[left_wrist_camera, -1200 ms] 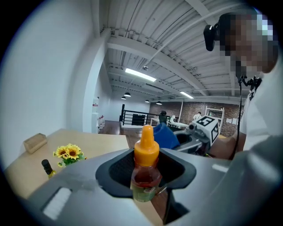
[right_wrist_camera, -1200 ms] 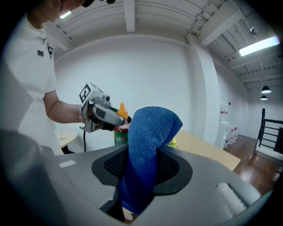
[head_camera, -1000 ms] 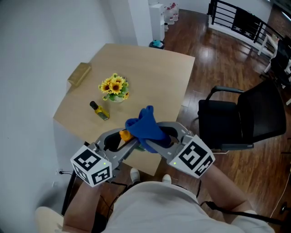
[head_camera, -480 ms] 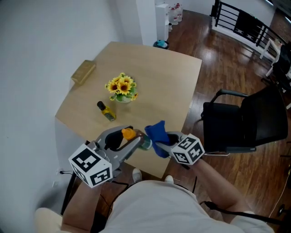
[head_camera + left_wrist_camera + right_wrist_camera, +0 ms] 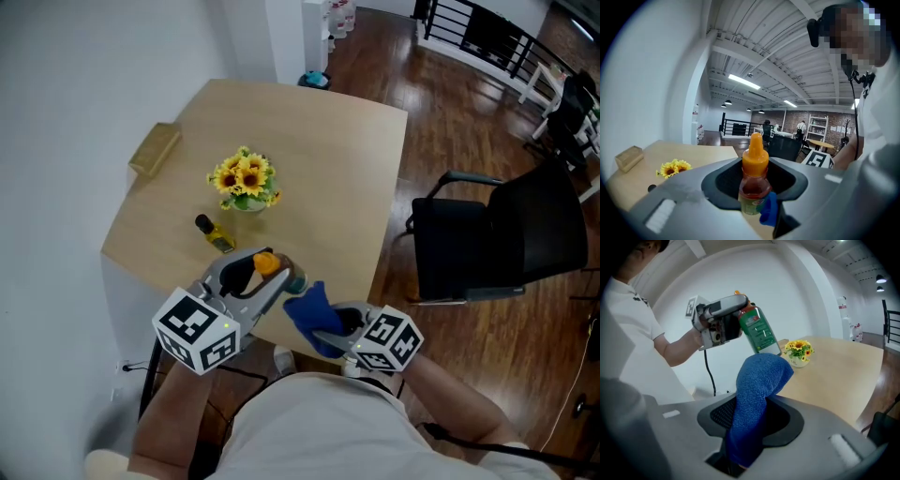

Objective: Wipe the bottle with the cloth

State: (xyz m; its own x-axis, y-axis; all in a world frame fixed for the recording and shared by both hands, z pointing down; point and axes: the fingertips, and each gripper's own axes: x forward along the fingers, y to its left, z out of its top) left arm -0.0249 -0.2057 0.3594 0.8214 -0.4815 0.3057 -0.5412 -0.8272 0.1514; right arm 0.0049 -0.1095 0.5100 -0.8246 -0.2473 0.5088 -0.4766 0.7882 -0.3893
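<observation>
My left gripper (image 5: 269,274) is shut on a clear bottle (image 5: 290,278) with an orange cap (image 5: 266,262), held over the table's near edge. In the left gripper view the bottle (image 5: 753,186) stands upright between the jaws, with a bit of blue cloth (image 5: 768,212) at its lower right. My right gripper (image 5: 326,328) is shut on the blue cloth (image 5: 307,311), just to the near side of the bottle. In the right gripper view the cloth (image 5: 757,389) rises from the jaws, its top right under the base of the green-labelled bottle (image 5: 759,333).
On the wooden table (image 5: 328,141) stand a pot of sunflowers (image 5: 242,180), a small dark bottle (image 5: 214,234) and a wooden block (image 5: 155,148). A black office chair (image 5: 497,234) is at the table's right. A white wall runs along the left.
The right gripper has carried the cloth from over the bottle down to its near side, towards me. The left gripper still holds the bottle in about the same place.
</observation>
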